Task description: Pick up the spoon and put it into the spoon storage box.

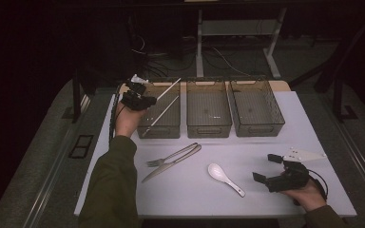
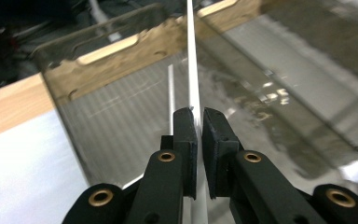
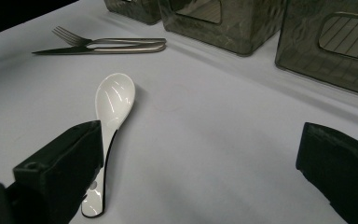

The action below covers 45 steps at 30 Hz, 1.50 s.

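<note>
My left gripper [image 1: 150,100] [image 2: 199,126] hangs over the near-left part of the left grey bin [image 1: 164,130] [image 2: 121,51], shut on a thin white chopstick [image 1: 169,89] [image 2: 192,65] that slants up toward the bin's far wall. A second white chopstick [image 1: 160,116] [image 2: 170,88] lies inside that bin. At the table's front right my right gripper [image 1: 266,168] [image 3: 200,177] stands open just above the white tabletop. A white ceramic spoon [image 1: 225,178] [image 3: 114,100] lies just left of it, its handle beside the left jaw, untouched.
A middle bin [image 1: 209,129] and a right bin [image 1: 256,128] stand in a row with the left one at the table's back. A metal fork [image 1: 171,157] [image 3: 98,41] and knife [image 1: 164,170] [image 3: 98,49] lie together in front of the bins.
</note>
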Motion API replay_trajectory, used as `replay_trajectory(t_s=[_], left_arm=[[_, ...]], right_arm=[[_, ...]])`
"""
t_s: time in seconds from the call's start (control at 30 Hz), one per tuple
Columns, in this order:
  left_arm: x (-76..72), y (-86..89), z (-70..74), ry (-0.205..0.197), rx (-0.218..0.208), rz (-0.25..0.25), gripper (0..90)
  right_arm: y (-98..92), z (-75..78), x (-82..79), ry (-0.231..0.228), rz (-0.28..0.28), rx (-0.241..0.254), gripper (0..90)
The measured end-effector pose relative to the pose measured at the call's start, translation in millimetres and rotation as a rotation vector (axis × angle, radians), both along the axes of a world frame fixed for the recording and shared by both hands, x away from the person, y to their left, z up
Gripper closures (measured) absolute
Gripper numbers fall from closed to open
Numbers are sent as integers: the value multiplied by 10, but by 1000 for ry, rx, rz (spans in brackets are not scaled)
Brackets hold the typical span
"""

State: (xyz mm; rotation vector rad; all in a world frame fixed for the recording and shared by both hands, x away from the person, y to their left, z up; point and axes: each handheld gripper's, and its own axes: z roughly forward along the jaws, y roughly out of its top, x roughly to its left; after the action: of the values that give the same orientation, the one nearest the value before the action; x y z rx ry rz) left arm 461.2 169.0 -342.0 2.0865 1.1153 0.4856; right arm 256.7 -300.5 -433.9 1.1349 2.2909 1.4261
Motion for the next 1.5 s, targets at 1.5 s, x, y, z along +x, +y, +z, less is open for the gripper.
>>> replay_trajectory(t_s=[1.5], left_arm=[[226, -133, -440, 164, 123, 72, 827]], right_arm=[[-14, 5, -5, -1, 7, 6, 8]])
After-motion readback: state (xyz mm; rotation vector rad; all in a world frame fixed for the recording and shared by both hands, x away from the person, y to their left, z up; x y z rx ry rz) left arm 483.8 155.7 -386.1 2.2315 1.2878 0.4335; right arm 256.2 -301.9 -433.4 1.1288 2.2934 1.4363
